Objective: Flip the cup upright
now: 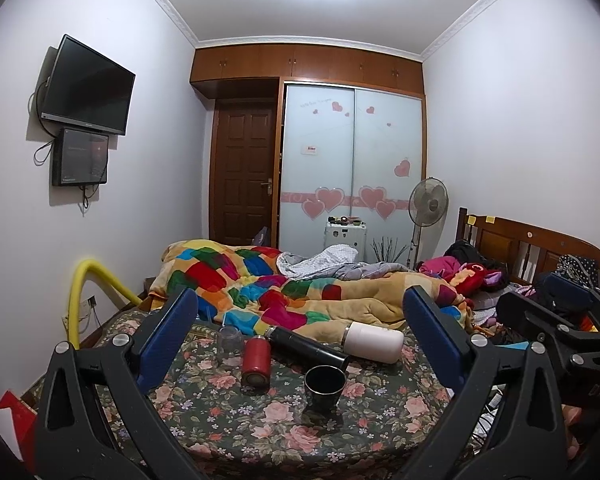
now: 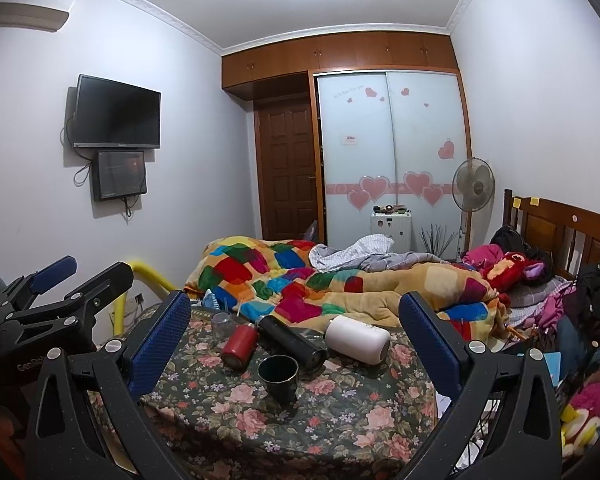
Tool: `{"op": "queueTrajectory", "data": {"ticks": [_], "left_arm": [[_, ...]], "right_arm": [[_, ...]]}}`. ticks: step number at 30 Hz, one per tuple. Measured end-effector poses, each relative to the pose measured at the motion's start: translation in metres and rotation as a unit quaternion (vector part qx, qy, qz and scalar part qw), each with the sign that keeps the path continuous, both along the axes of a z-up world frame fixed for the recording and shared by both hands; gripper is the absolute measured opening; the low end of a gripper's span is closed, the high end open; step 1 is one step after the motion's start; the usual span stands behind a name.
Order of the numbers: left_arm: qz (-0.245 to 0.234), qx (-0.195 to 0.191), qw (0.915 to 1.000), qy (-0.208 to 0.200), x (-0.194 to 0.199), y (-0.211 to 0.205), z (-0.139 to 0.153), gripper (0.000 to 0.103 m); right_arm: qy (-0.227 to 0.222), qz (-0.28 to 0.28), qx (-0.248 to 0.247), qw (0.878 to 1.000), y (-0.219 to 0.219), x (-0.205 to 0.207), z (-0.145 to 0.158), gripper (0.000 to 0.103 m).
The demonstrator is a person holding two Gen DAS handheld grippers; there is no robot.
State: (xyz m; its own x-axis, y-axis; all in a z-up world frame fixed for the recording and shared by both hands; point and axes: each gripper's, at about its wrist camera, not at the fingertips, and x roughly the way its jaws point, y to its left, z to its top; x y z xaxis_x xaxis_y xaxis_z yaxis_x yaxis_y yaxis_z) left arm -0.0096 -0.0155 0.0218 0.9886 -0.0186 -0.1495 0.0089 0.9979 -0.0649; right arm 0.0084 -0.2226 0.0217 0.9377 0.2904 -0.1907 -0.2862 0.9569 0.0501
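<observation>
A dark cup (image 1: 324,388) stands upright, mouth up, on the floral cloth (image 1: 228,412); it also shows in the right wrist view (image 2: 279,377). Behind it lie a red bottle (image 1: 256,361), a black flask (image 1: 308,346) and a white flask (image 1: 374,341), all on their sides. A clear glass jar (image 1: 230,338) stands at the back left. My left gripper (image 1: 300,312) is open and empty, held back from the cup. My right gripper (image 2: 296,312) is open and empty too, also short of the cup. The left gripper shows at the left edge of the right wrist view (image 2: 56,276).
A colourful patchwork blanket (image 1: 268,284) is heaped on the bed behind the cloth. Clothes and bags (image 1: 480,268) pile up at the right by the wooden headboard (image 1: 540,244). A yellow tube (image 1: 88,292) stands at the left. A fan (image 1: 428,202) and wardrobe stand far back.
</observation>
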Motion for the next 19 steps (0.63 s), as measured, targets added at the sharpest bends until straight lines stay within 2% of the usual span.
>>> {"op": "queueTrajectory", "data": {"ticks": [19], "left_arm": [[-0.006, 0.000, 1.0000, 0.005, 0.0034, 0.0058, -0.0085, 0.103]], "right_arm": [[0.010, -0.006, 0.000, 1.000, 0.0006, 0.0066, -0.0024, 0.103]]}}
